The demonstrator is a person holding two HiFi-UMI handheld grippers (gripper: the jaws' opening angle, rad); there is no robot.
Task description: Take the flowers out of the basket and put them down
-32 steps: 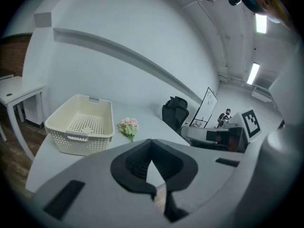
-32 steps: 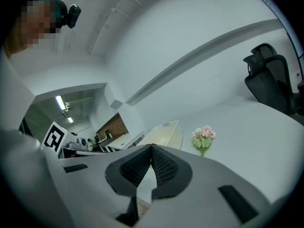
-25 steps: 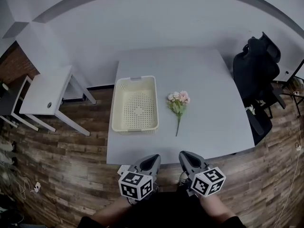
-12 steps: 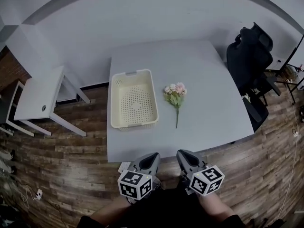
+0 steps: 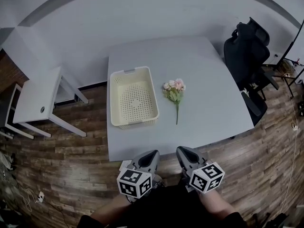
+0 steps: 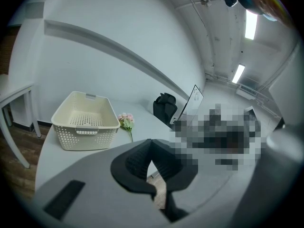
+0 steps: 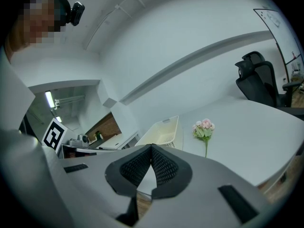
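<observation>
Judging the task finished, I hold the left tool (image 5: 152,154) and right tool (image 5: 183,151) clenched on nothing, back off the bench's (image 5: 213,99) near edge. The flowers (image 5: 175,90) lie ahead of the right tool, beside the empty basket (image 5: 114,103), stem toward the tools, blooms away. Next I'd simply stay clear.

Grey table (image 5: 204,103) at centre, on wood-plank floor (image 5: 61,160). At two o'clock from it, black office chair (image 5: 244,51), close by the table's far corner. At nine o'clock, small white side table (image 5: 37,98), standing apart. At twelve o'clock, plain white wall (image 5: 142,18).
</observation>
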